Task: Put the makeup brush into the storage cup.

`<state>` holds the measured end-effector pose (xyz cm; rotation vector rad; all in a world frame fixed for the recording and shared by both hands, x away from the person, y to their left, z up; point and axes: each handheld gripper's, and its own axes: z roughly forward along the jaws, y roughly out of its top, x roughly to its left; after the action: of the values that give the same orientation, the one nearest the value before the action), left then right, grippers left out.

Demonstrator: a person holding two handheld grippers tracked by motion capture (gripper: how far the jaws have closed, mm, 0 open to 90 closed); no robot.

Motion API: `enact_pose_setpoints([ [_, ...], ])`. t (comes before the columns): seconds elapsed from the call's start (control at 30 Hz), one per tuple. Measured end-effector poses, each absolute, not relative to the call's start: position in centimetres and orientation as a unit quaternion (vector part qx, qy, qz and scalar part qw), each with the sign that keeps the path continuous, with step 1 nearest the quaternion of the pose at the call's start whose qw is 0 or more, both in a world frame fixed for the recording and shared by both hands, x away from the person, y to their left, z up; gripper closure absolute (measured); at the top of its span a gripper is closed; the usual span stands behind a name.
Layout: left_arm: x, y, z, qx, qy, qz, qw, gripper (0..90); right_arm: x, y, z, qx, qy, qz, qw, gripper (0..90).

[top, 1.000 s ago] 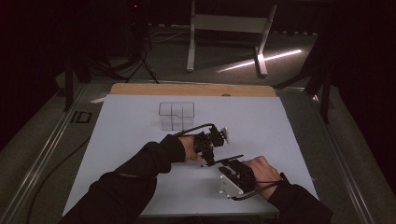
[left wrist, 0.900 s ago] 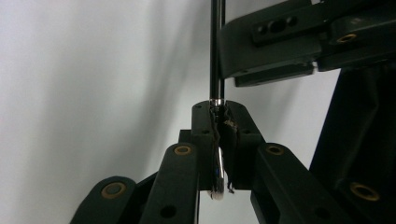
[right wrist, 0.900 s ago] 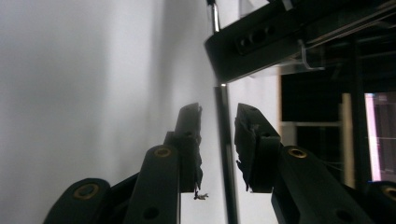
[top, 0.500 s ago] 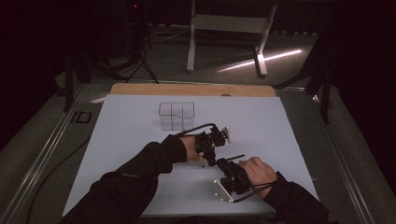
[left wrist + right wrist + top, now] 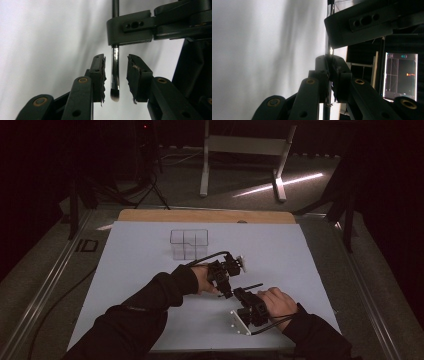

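- I read the thing in hand as a slim makeup brush (image 5: 115, 75): a thin dark handle, a shiny metal ferrule and a small rounded tuft at the tip.
- It hangs just above the white table sheet (image 5: 280, 250), between my two hands near the front edge, well apart from the clear compartment box (image 5: 188, 243) farther back.
- My right gripper (image 5: 329, 72) has its jaws pressed together on the handle; in its own view the thin rod runs straight through the closed pads.
- My left gripper (image 5: 115, 75) has just been opening: its jaws stand apart on either side of the ferrule with a gap on both sides, pads not touching it.
- I judge the brush very light and stiff along the shaft, so weight is no worry; swivelling in the grip is.
- The polished ferrule looks slippery, and the round handle could roll between flat pads.
- The tuft is soft and easily splayed, so I would keep pads off it.
- The best hold, I think, is on the matte handle, square across it.
- No brand, label or lettering is readable on the brush; a lit screen (image 5: 400, 75) behind shows marks too small to read.
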<state>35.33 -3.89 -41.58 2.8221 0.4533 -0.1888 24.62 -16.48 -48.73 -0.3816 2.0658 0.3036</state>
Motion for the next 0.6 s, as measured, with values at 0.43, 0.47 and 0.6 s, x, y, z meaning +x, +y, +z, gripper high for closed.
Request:
enact_pose_setpoints([
  [0.43, 35.4, -1.6, -40.4, 0.966, 0.162, -0.07, 0.189, 60.9, 25.2, -17.2, -48.2, -0.138, 0.855, 0.141, 0.48, 83.8],
  [0.47, 35.4, -1.3, -40.3, 0.965, 0.165, -0.069, 0.191, 59.8, 25.2, -17.3, -48.2, -0.138, 0.856, 0.145, 0.476, 83.8],
  [0.6, 35.4, -0.1, -39.8, 0.961, 0.175, -0.063, 0.207, 49.9, 25.4, -17.5, -48.0, -0.127, 0.857, 0.154, 0.475, 83.8],
])
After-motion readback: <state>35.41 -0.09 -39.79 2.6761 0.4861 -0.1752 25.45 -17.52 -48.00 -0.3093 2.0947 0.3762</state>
